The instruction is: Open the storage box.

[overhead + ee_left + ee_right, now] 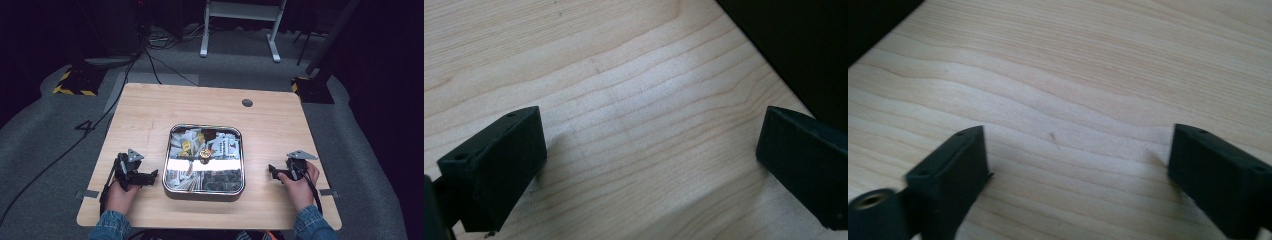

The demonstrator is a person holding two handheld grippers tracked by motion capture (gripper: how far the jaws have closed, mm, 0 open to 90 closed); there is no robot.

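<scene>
A recording lab: dark curtains, floor cables (75, 145), hazard-taped stand bases (75, 82).

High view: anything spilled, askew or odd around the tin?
Nothing stands out. The tin sits square mid-table, its contents inside the rim. Both tools, left and right, rest open beside it, empty.

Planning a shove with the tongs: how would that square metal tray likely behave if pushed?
The metal tray looks stiff, with shiny walls, so it would probably slide flat on the smooth wooden table without tipping. Its low, wide shape suggests stability. The loose packets inside may shift.
</scene>
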